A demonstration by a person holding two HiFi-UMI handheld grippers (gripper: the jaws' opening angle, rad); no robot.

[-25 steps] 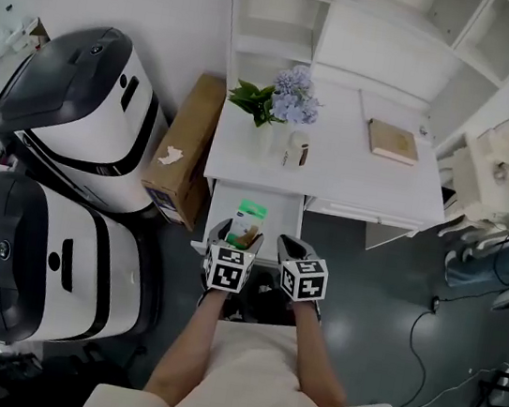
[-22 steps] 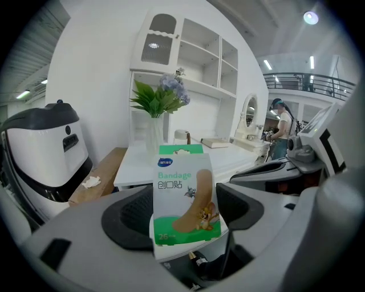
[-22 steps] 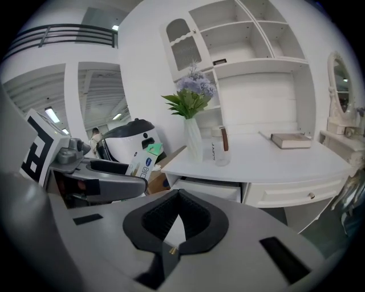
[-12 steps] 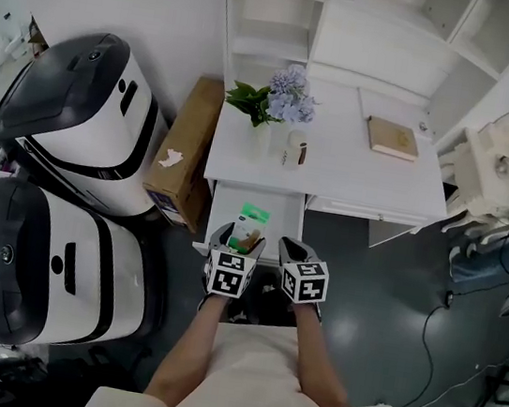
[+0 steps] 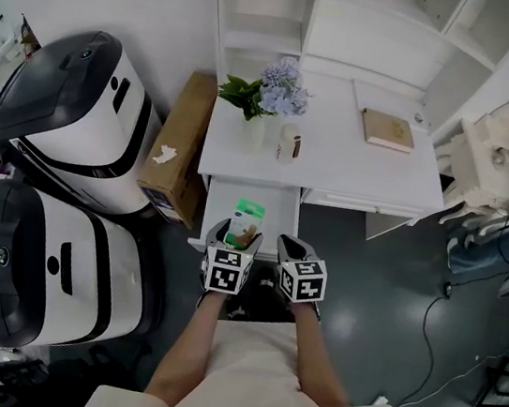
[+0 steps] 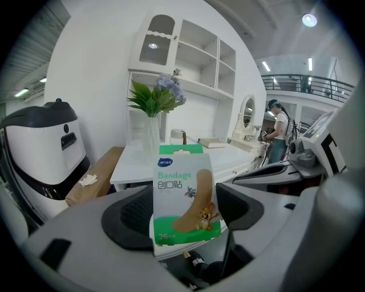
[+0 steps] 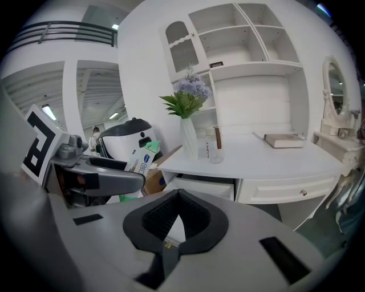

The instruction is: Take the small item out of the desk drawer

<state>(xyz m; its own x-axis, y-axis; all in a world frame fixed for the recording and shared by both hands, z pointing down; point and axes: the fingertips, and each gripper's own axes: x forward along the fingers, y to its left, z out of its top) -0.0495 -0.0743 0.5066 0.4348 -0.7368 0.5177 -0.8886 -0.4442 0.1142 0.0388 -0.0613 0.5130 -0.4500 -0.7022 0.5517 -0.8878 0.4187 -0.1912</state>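
Note:
A green and white bandage box stands upright between the jaws of my left gripper, which is shut on it. It hangs just above the front of the open desk drawer. In the left gripper view the box fills the middle, with a dark pad pressed on each side. My right gripper sits close beside the left one, shut with nothing in it; its black pads meet at the tips. From the right gripper view the box shows at the left, above the left gripper's jaw.
The white desk carries a vase of flowers, a small cup and a book. A cardboard box leans at the desk's left. Two large white and black machines stand further left. A person sits at the far right.
The head camera has shifted slightly. My left gripper still holds the bandage box over the drawer, and the right gripper stays beside it.

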